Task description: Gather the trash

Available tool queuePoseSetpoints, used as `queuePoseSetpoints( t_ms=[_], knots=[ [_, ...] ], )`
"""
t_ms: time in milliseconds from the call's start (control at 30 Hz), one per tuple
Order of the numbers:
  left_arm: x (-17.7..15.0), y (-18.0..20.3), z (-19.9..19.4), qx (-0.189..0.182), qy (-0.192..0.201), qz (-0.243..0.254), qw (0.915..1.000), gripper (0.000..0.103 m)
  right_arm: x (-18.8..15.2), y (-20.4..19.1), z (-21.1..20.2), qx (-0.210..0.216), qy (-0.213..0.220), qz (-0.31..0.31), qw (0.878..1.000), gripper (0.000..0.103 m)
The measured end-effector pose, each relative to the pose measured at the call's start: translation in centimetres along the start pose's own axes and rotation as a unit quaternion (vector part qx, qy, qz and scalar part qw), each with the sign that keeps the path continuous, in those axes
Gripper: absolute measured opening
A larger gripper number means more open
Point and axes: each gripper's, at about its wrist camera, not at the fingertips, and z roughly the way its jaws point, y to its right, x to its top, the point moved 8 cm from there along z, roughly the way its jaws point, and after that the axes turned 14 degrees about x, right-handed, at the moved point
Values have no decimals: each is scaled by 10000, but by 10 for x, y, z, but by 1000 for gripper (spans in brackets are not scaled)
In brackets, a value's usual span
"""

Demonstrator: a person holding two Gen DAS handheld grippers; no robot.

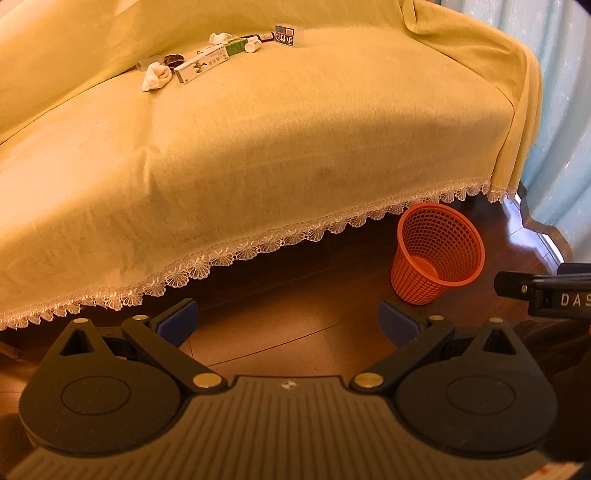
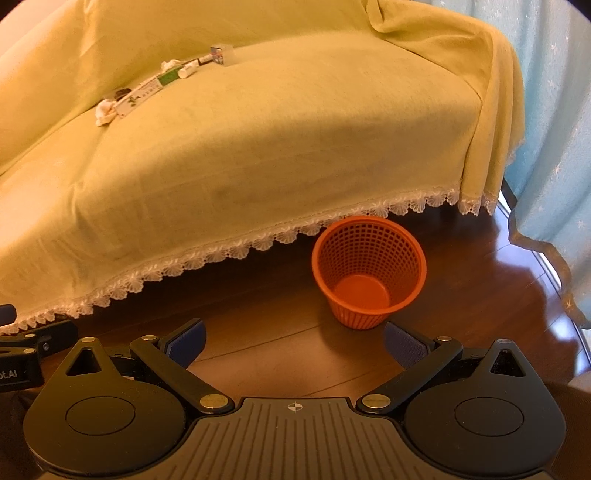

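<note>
Blue pads lined the fingers [image 1: 177, 321] of the left gripper [image 1: 288, 319], which were spread wide apart and held nothing; only bare wooden floor [image 1: 280, 332] showed between them. The right gripper [image 2: 293, 341] matched it, its blue-padded fingers [image 2: 404, 345] fully parted and empty, touching nothing. Both grippers hung low over the floor, pointing forward toward the front of a sofa draped in a yellow cover [image 1: 295, 147] with a white lace hem [image 1: 221, 254]. They sat side by side: part of the right gripper's black body showed at the right edge of the left wrist view, and part of the left one at the left edge of the right wrist view.

An orange mesh wastebasket [image 2: 368, 271] stood upright on the floor just in front of the lace hem, empty, and just beyond the right gripper's right finger. In the left wrist view it sat ahead and to the right.

The trash lay well away, on the far part of the sofa seat near the backrest. A crumpled white tissue [image 1: 156, 76] lay beside a long white and green carton [image 1: 210, 61]. Past the carton's far end were a small white bottle [image 1: 252, 45] on its side and a small printed box [image 1: 284, 35]. A dark round item [image 1: 173, 59] sat behind the tissue, too small to identify. Pale blue curtains [image 2: 554, 147] hung to the right of the sofa.
</note>
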Motion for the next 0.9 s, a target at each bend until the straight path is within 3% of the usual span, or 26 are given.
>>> queuePoseSetpoints(
  t_ms=[133, 267, 733, 900],
  knots=[
    [10, 5, 17, -40, -35, 55, 10000, 102, 6, 14, 14, -83, -12, 61, 9999, 100],
    [19, 11, 35, -17, -23, 115, 9999, 102, 10, 29, 28, -104, -48, 171, 9998, 87],
    [44, 39, 111, -41, -236, 303, 9993, 102, 12, 101, 77, -310, 143, 993, 9945, 86],
    [49, 48, 138, -42, -342, 329, 9989, 102, 8, 137, 103, -457, 137, 1463, 9881, 78]
  ],
)
